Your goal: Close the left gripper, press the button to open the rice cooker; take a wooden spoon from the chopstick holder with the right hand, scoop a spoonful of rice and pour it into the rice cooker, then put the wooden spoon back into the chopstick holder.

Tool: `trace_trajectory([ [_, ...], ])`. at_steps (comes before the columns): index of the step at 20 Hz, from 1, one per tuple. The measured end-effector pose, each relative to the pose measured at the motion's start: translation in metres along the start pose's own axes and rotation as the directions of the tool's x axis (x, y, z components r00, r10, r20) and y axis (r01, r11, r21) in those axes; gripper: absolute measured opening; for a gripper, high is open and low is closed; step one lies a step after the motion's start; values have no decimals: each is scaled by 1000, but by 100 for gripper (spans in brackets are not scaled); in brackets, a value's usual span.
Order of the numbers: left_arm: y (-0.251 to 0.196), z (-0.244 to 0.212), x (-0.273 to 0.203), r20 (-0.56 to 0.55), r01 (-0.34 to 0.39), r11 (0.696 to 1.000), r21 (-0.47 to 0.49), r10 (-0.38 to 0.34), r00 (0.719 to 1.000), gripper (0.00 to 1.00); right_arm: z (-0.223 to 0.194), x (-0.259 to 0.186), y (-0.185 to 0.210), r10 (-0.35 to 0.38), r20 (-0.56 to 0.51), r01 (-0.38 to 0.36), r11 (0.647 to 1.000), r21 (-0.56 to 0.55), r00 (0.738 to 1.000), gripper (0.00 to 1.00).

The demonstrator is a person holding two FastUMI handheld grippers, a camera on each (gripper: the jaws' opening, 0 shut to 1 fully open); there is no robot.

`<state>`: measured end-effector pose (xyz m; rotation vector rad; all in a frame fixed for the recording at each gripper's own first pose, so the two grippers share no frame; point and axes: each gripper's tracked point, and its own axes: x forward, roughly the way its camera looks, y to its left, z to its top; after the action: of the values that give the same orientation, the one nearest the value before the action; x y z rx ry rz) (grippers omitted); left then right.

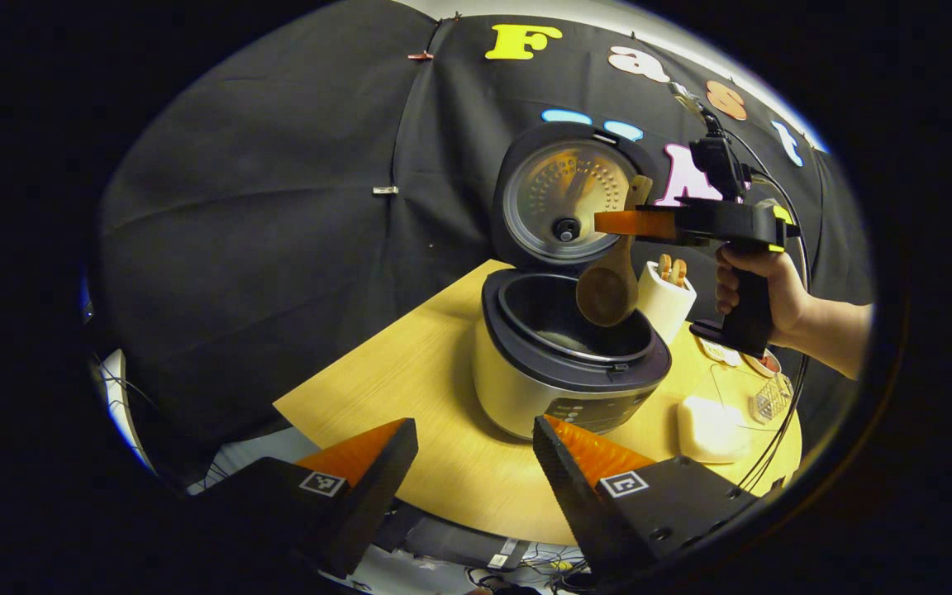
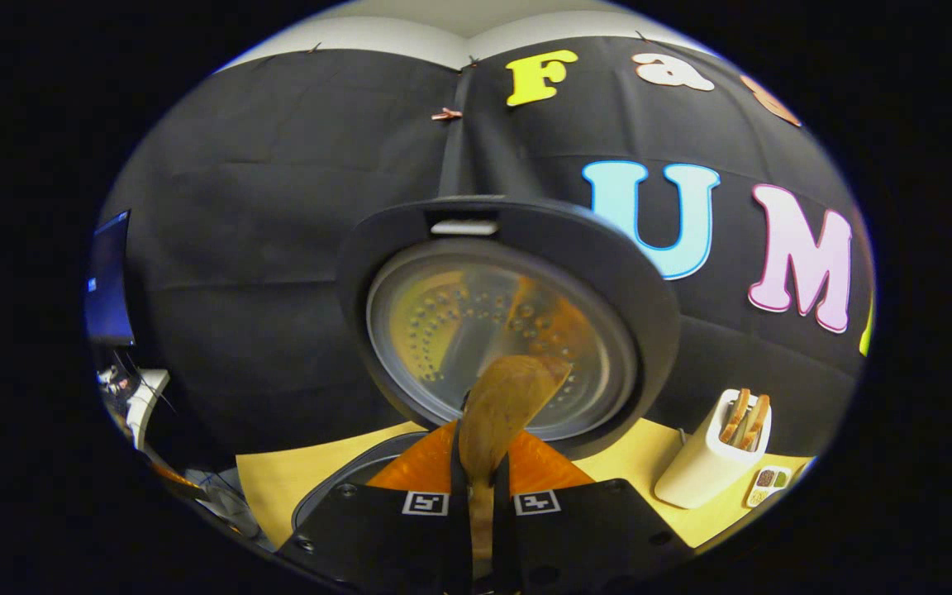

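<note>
At frame centre we clamp our right gripper [image 2: 480,487] on the wooden spoon [image 1: 608,285] over the open rice cooker [image 1: 563,372]; our left gripper's [image 1: 476,450] jaws stand apart.

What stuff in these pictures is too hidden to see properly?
- Rice inside the rice cooker: in the left gripper view the wooden spoon and the pot's dark depth hide the bottom.
- Spoon bowl's contents: it faces away in the left gripper view.
- Spoon handle: in the right gripper view the right gripper covers it.
- Chopstick holder: its contents are too small.
</note>
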<state>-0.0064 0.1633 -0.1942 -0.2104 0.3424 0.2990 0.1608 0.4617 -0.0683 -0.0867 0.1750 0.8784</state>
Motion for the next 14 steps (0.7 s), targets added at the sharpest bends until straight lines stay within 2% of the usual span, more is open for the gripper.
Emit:
trace_trajectory([
  [1, -4, 1, 0, 4, 11, 1000, -2, -11, 1000, 96, 4, -6, -4, -3, 7, 3, 1000, 20, 1000, 14],
  [2, -8, 4, -1, 12, 20, 1000, 0, -20, 1000, 93, 9, -13, -9, -10, 15, 9, 999, 41, 1000, 10],
  [3, -12, 7, -2, 23, 27, 1000, 7, -27, 999, 96, 13, -21, -15, -21, 23, 20, 998, 62, 1000, 14],
  [5, -21, 16, -2, 40, 37, 999, 29, -38, 998, 93, 22, -38, -31, -50, 36, 46, 994, 101, 998, 14],
  [6, -24, 19, -2, 45, 42, 998, 39, -44, 998, 96, 26, -47, -40, -65, 42, 60, 990, 124, 997, 14],
  [8, -28, 25, -4, 57, 52, 997, 52, -55, 997, 96, 32, -66, -61, -104, 52, 94, 982, 164, 993, 14],
  [9, -31, 29, -5, 63, 56, 997, 58, -60, 996, 93, 35, -76, -73, -126, 54, 115, 977, 180, 990, 14],
  [11, -38, 37, -9, 81, 68, 995, 67, -73, 994, 96, 33, -100, -100, -189, 46, 176, 963, 204, 981, 14],
  [14, -54, 47, -12, 101, 104, 993, 46, -108, 989, 96, 27, -148, -151, -308, 22, 292, 919, 265, 951, 14],
])
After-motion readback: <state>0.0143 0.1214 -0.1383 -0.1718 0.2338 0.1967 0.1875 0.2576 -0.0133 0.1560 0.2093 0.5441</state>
